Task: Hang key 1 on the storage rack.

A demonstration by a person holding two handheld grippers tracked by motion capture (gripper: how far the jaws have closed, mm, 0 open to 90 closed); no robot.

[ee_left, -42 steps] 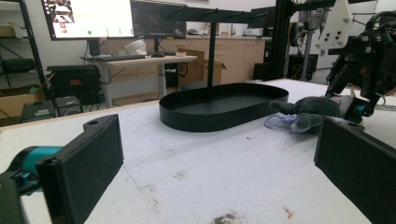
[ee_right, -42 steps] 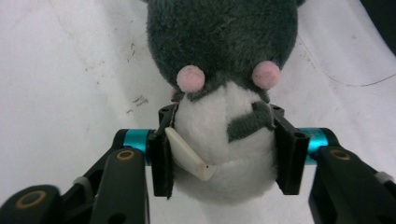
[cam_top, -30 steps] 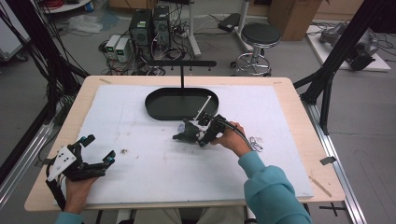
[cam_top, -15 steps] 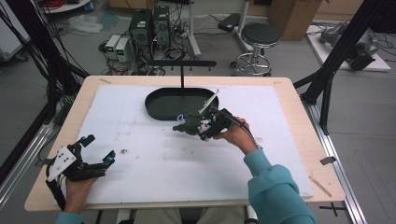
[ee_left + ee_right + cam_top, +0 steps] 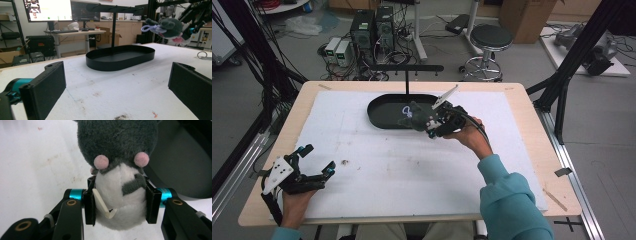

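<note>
White foam table [image 5: 422, 175]: right gripper [image 5: 428, 121] clamps the plush mouse [image 5: 414, 116] mid-air over the tray's [image 5: 384, 114] 4 o'clock rim, stand post [image 5: 406, 82] at 12. Left gripper [image 5: 314, 162] idles spread wide, far at 7.

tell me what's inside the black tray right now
Nothing visible inside the black tray except the stand's post; the plush mouse hangs above its rim. The near wall hides part of the floor.

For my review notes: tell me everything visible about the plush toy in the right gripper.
The plush toy is soft grey fur with a white belly, two pink pompom cheeks, a lilac loop at its head and a small cream tag. The right gripper pinches its belly from both sides, holding it in the air by the black oval tray, clear of the table.
</note>
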